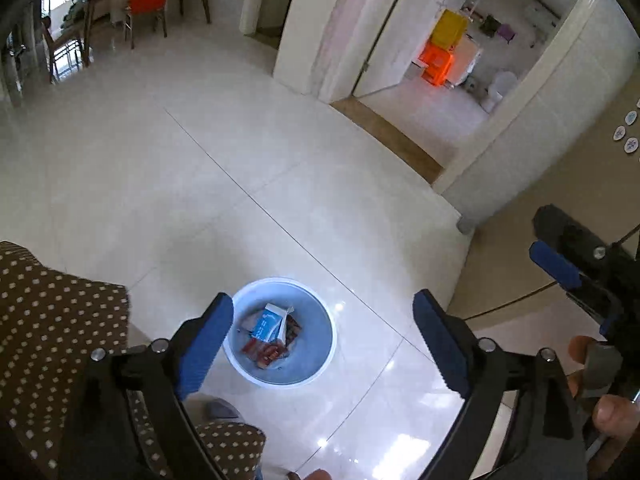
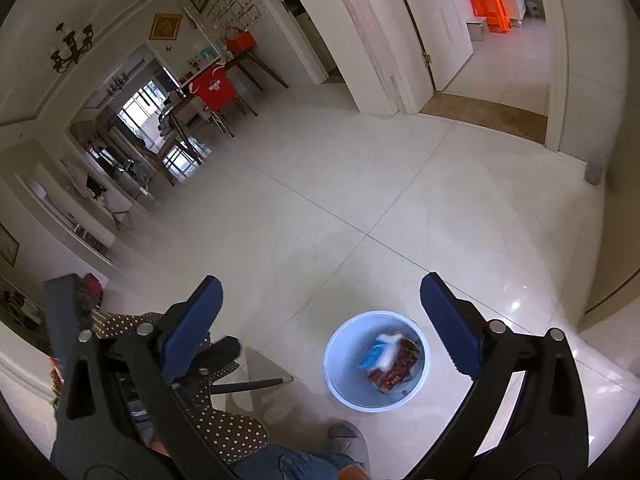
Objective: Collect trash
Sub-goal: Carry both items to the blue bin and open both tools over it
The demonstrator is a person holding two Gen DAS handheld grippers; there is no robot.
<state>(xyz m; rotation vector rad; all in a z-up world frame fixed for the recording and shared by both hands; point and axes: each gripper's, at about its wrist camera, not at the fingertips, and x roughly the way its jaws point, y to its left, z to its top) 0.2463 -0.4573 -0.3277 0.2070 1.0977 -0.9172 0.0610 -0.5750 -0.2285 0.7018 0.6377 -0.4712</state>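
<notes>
A pale blue round bin (image 1: 320, 346) stands on the tiled floor below both grippers. Inside it lie a blue and white carton (image 1: 266, 324) and red wrappers (image 1: 264, 353). My left gripper (image 1: 322, 300) hangs above the bin, open, with nothing between its blue pads. In the right wrist view the bin (image 2: 340, 364) sits low and right of centre, holding the carton (image 2: 374, 354) and red wrappers (image 2: 396, 372). My right gripper (image 2: 320, 280) is open and empty too. One of the right gripper's blue pads (image 1: 556, 264) shows at the right edge of the left wrist view.
A brown dotted garment (image 1: 60, 320) and jeans (image 2: 296, 460) of the person fill the lower left. A grey shoe (image 2: 342, 430) stands beside the bin. Doorways (image 1: 400, 92) and an orange stool (image 1: 438, 64) lie ahead; a dining table with a red-covered chair (image 2: 214, 88) stands far left.
</notes>
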